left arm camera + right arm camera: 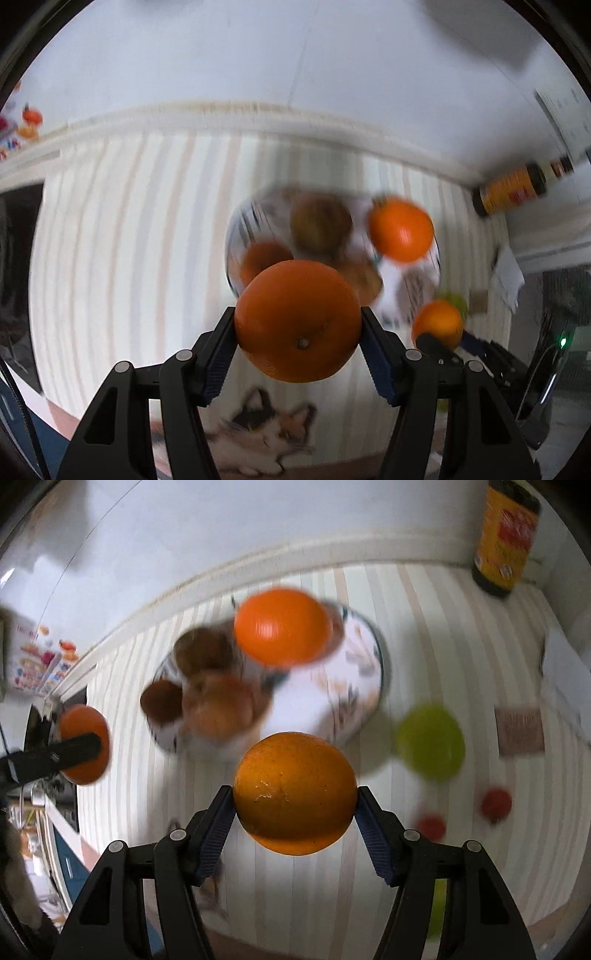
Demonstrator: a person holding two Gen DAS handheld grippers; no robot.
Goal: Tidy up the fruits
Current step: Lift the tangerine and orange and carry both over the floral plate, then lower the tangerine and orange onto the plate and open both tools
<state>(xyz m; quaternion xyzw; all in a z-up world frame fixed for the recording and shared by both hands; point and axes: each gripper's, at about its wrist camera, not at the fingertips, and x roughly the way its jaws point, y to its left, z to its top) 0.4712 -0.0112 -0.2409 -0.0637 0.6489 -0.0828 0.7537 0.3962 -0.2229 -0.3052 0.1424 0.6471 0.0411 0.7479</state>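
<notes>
My left gripper (pixel 297 317) is shut on a large orange (pixel 298 320), held above the striped table. My right gripper (pixel 295 794) is shut on a second orange (pixel 295 792). Below both lies a patterned plate (pixel 332 686), blurred, with brown fruits (pixel 205 651) and another orange (pixel 282 626) at its far rim. In the left wrist view the plate (pixel 236 229) shows behind the held orange, with the right gripper's orange (pixel 437 323) to the right. In the right wrist view the left gripper's orange (pixel 83 744) hangs at the left. A green apple (pixel 430 742) and two small red fruits (pixel 496 803) lie on the cloth.
A dark bottle with a yellow label (pixel 506 535) stands at the far right by the wall. A brown card (pixel 521 731) and white paper (pixel 565 672) lie at the right. A colourful box (pixel 33 657) sits at the left. The tablecloth carries a cat picture (pixel 266 435).
</notes>
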